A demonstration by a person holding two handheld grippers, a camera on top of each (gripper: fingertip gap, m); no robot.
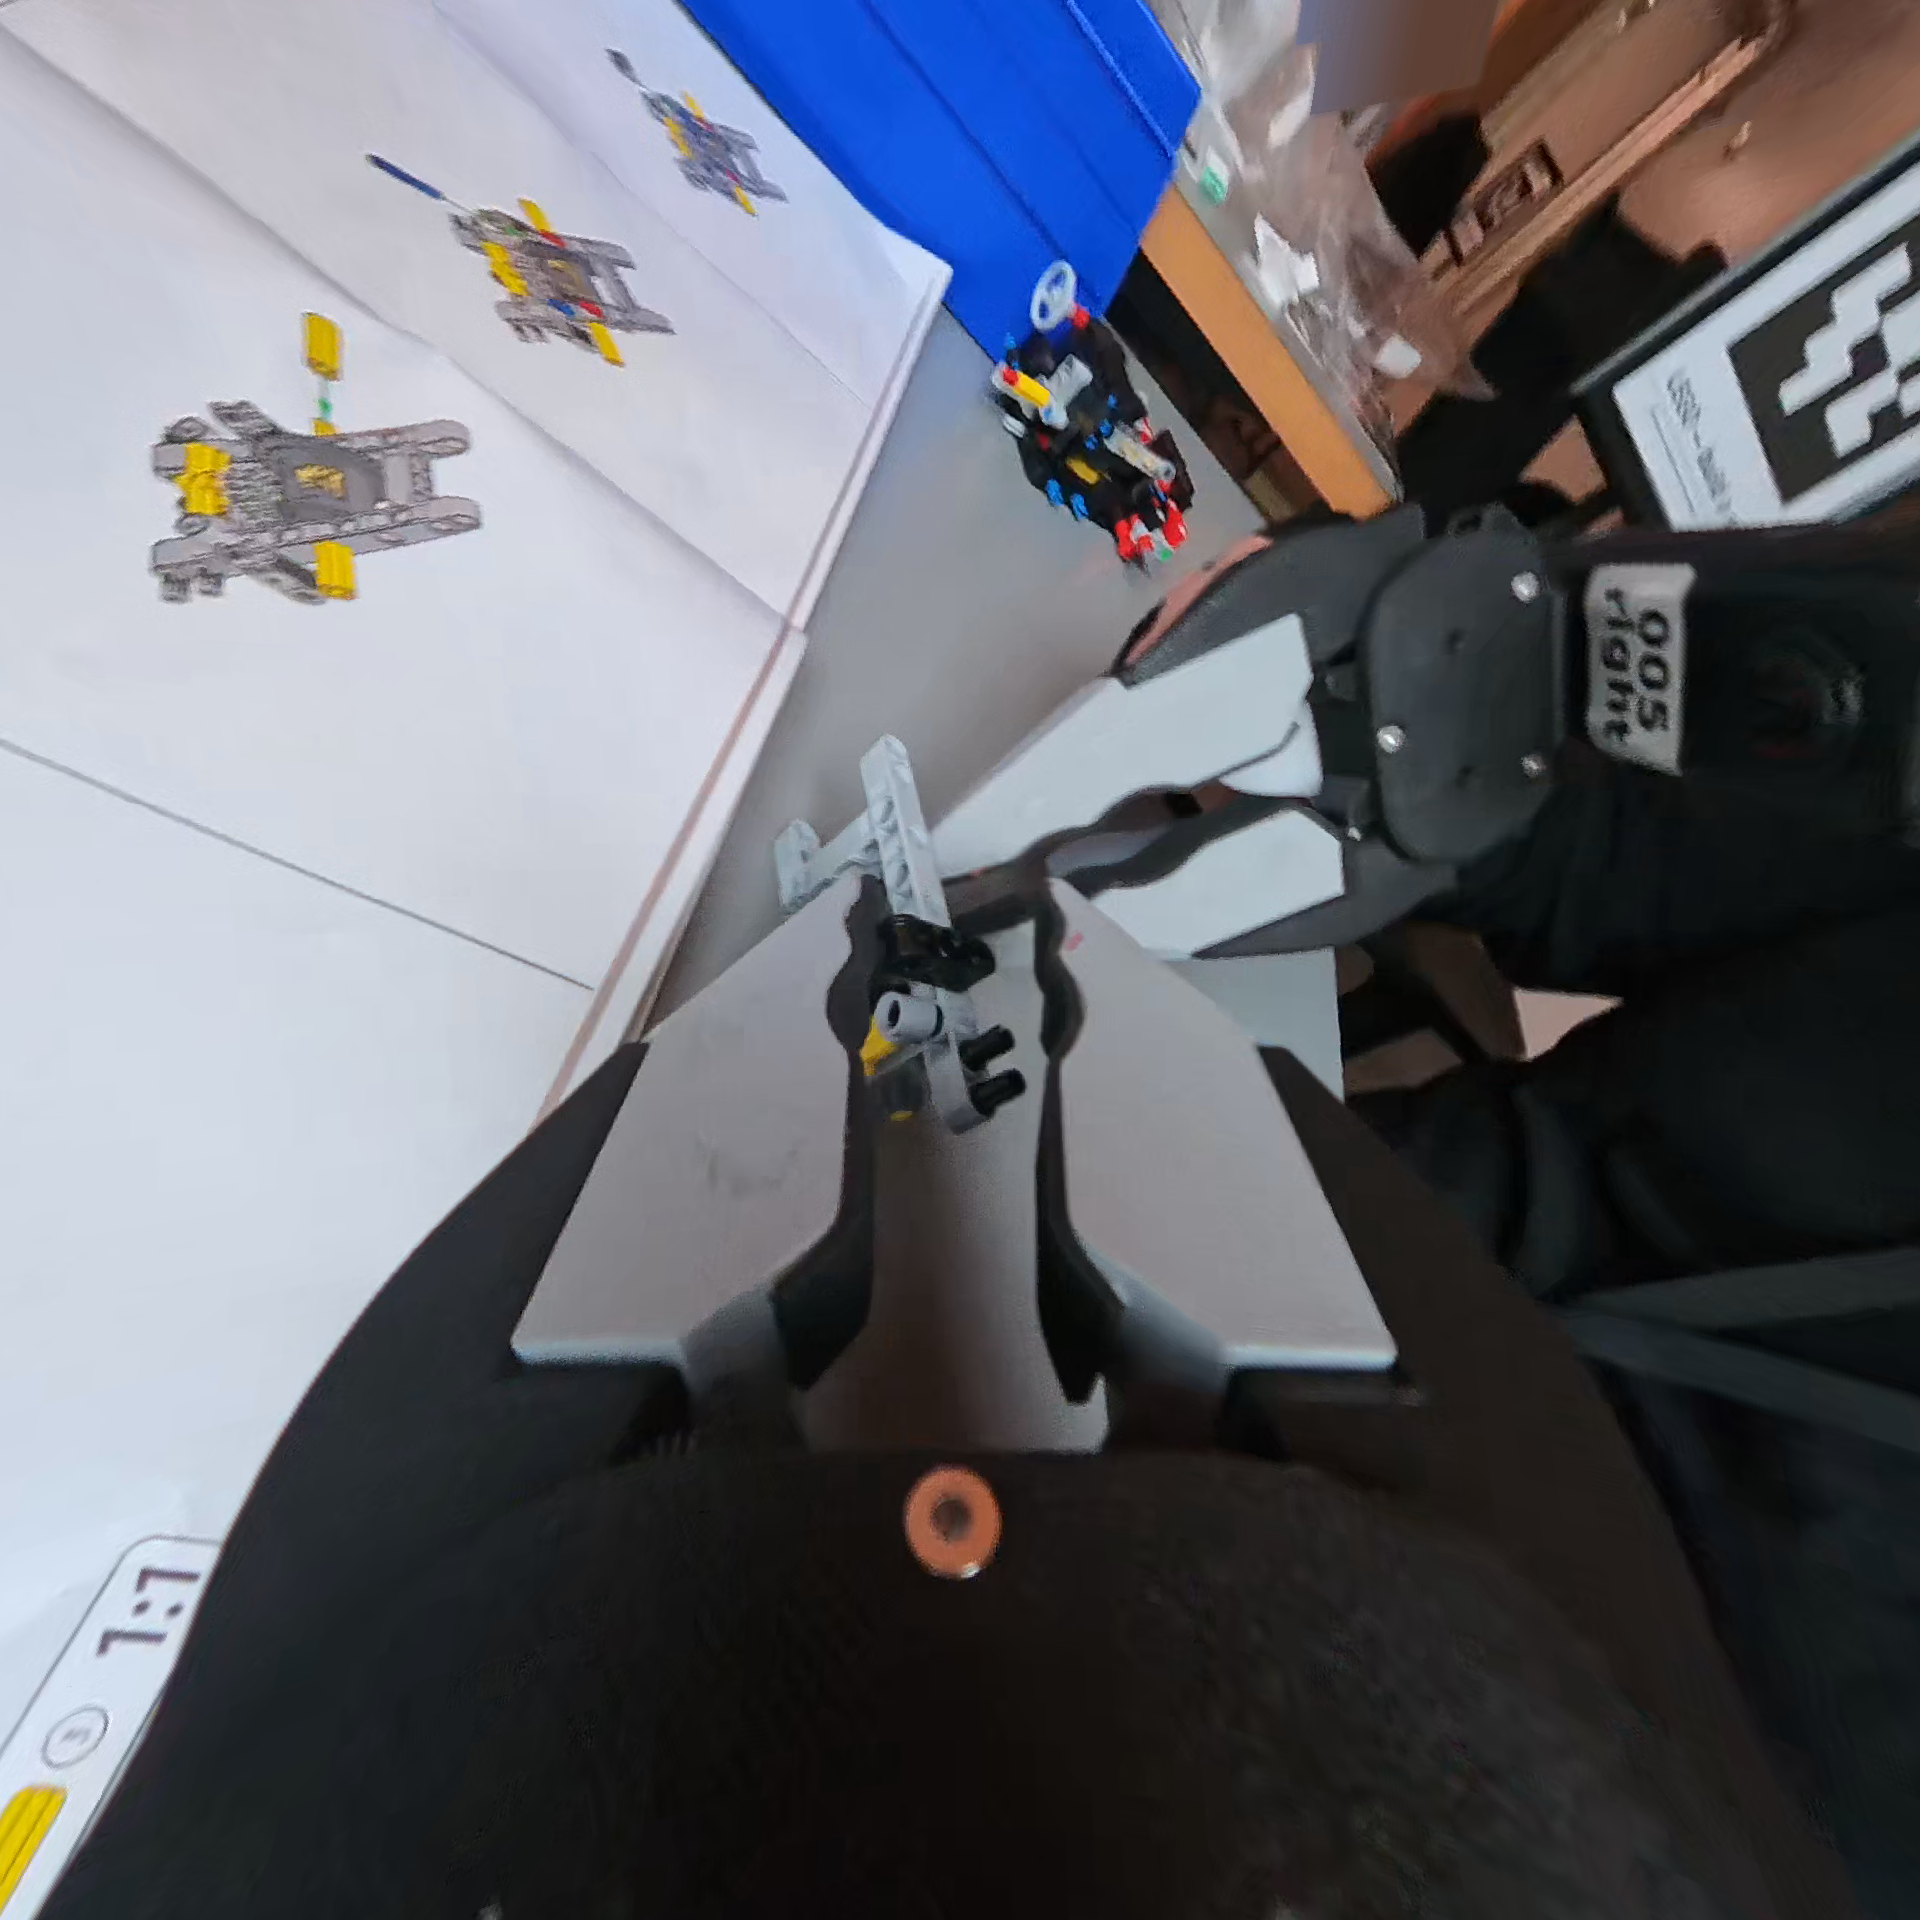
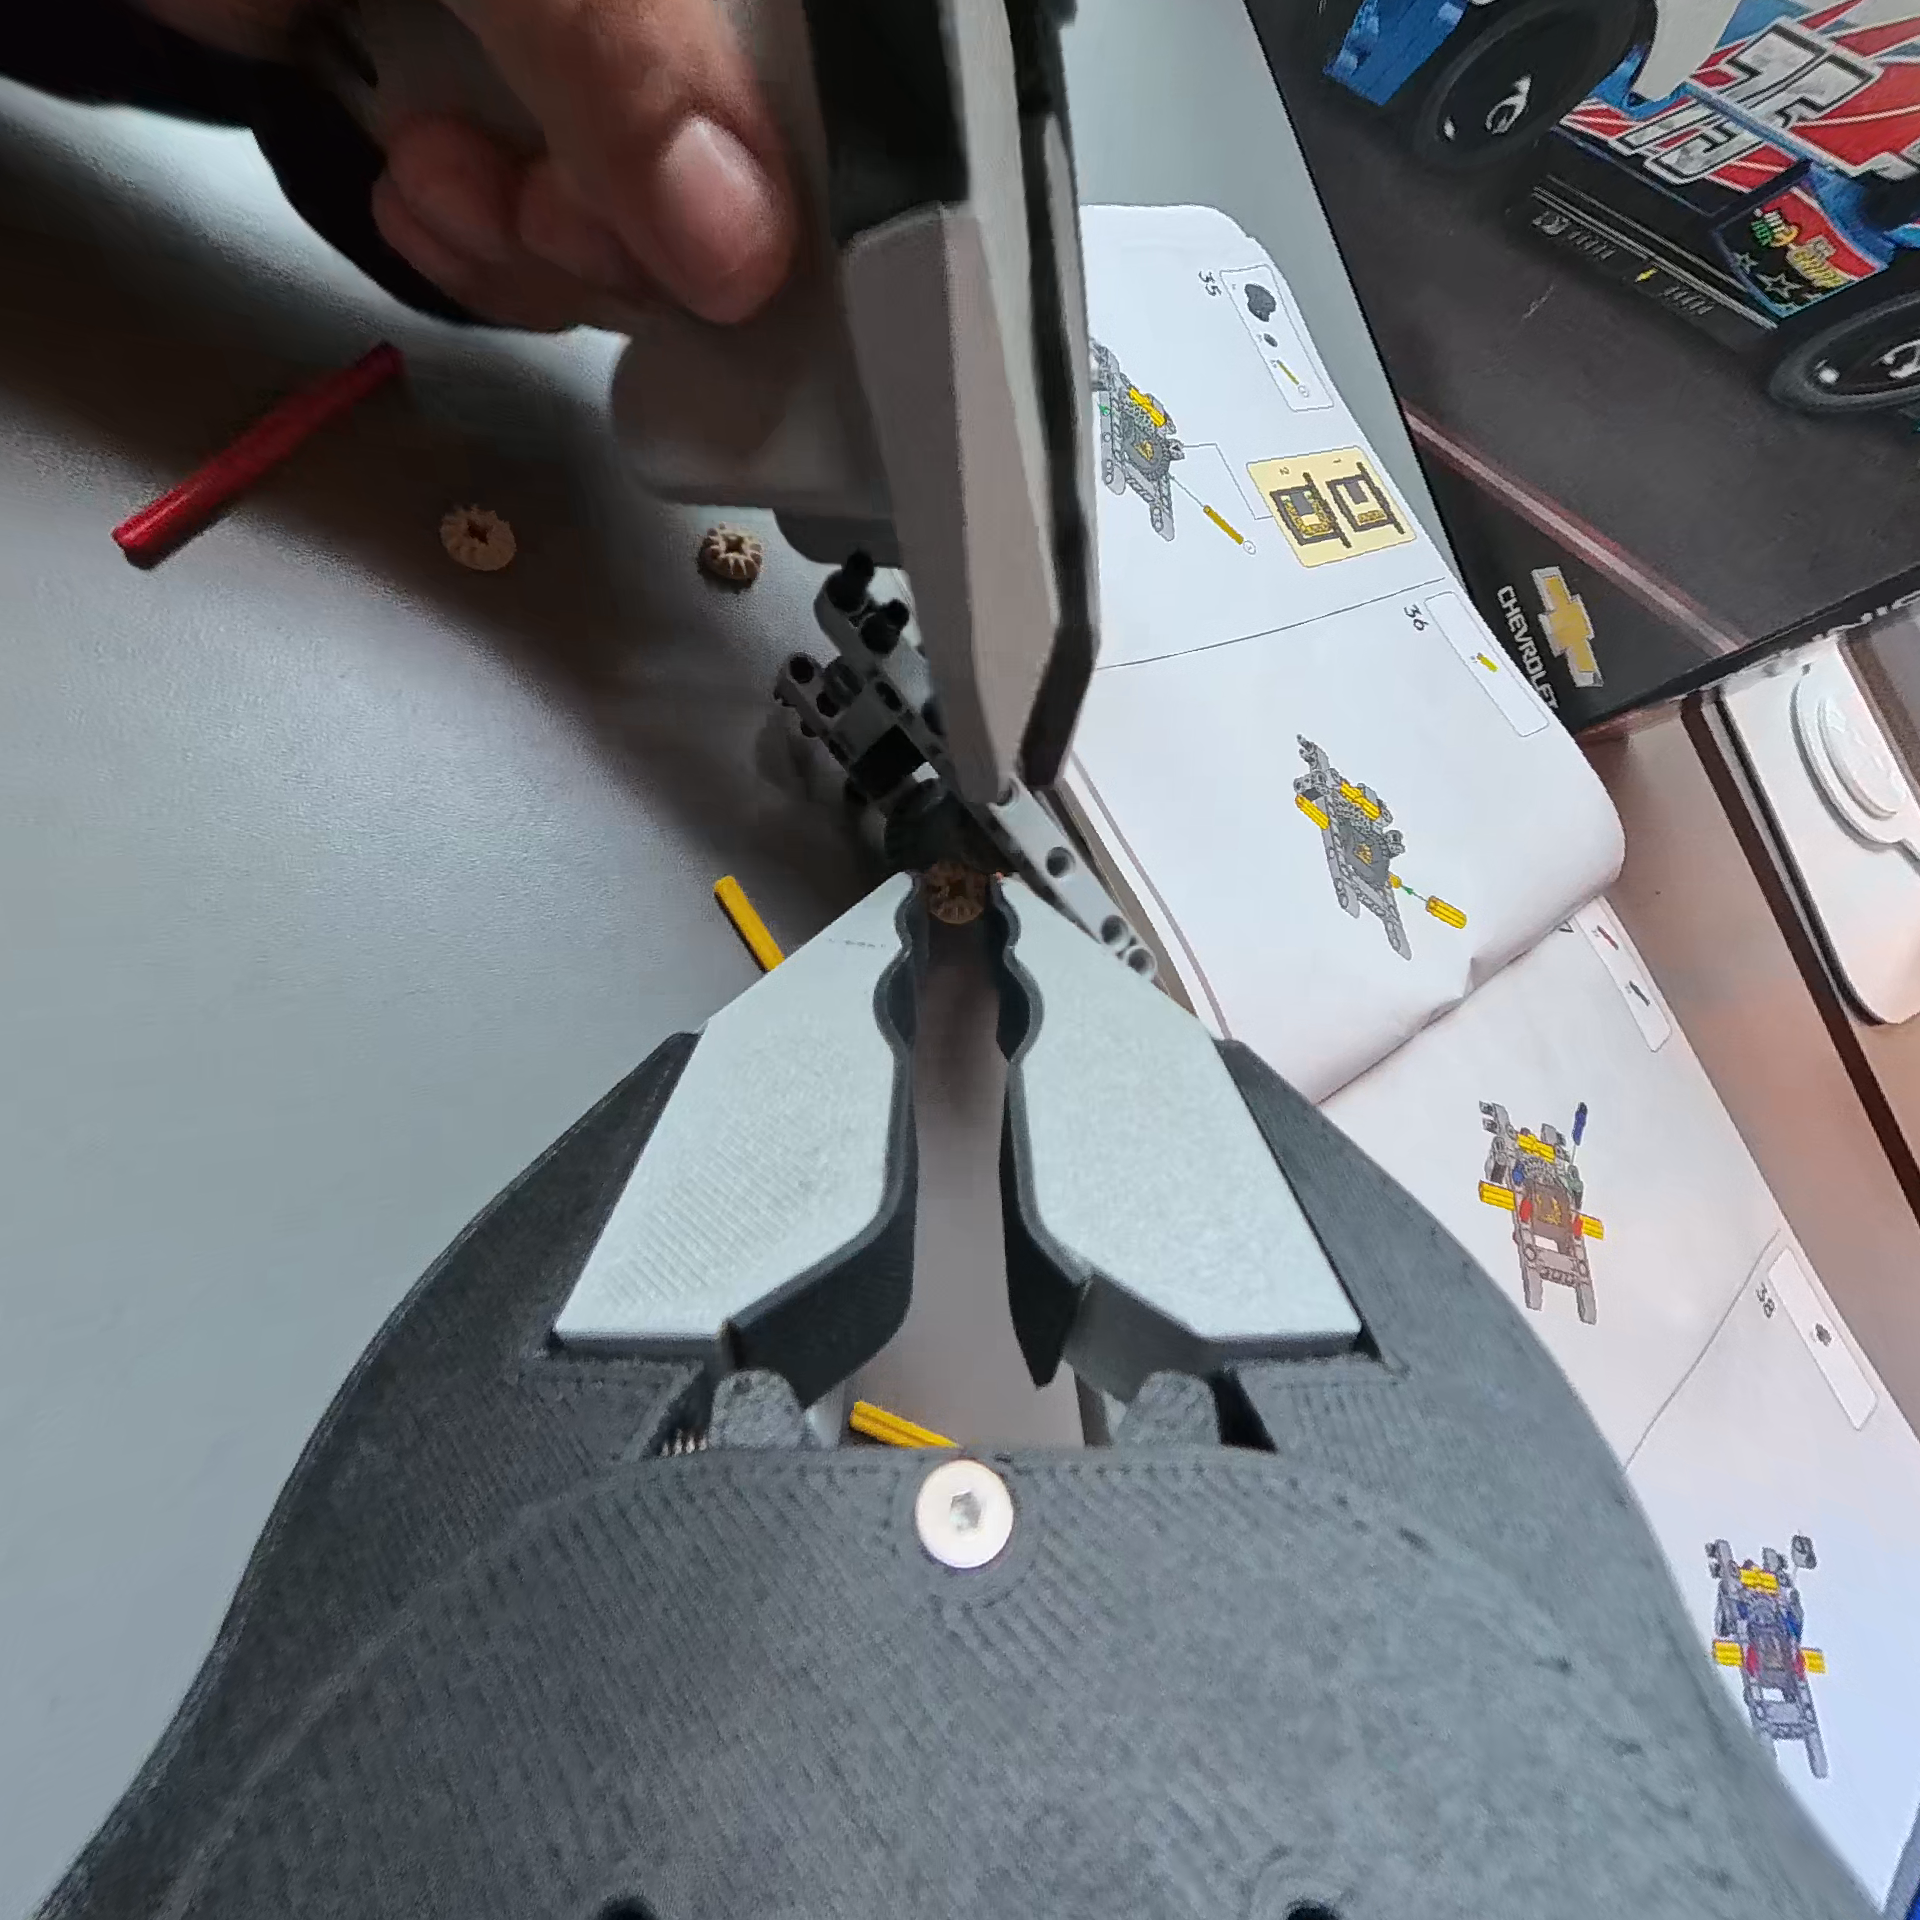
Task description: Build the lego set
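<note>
1. Holding the grey sub-assembly (image 1: 914, 935) firmly is the first need: the left hand-held gripper (image 1: 951, 925) pinches it between its fingers, above the surface (image 2: 312, 831) and just beside the edge of the open instruction booklet (image 1: 416, 727).
2. The right hand-held gripper (image 2: 956, 896) is pressed on a small tan gear (image 2: 956, 894) at its fingertips, and this gear is touching the dark gear end of the sub-assembly.
3. I judge the step in hand to be seating the tan gear on the sub-assembly. For this the hole of the gear must be in one line with the axle; I cannot tell from the pictures if it is already on the axle.
4. Push straight along the axle, not from the side, because the gear is pinched only at its rim and could rotate or jump out.
5. The left hand-held gripper should resist the push, otherwise the sub-assembly tilts between the fingers.
6. Two more tan gears (image 2: 478, 535), a red axle (image 2: 255, 452) and a yellow axle (image 2: 748, 920) lie on the surface beside the sub-assembly; the finished black part (image 1: 1086, 436) stands well apart, beyond the booklet.
</note>
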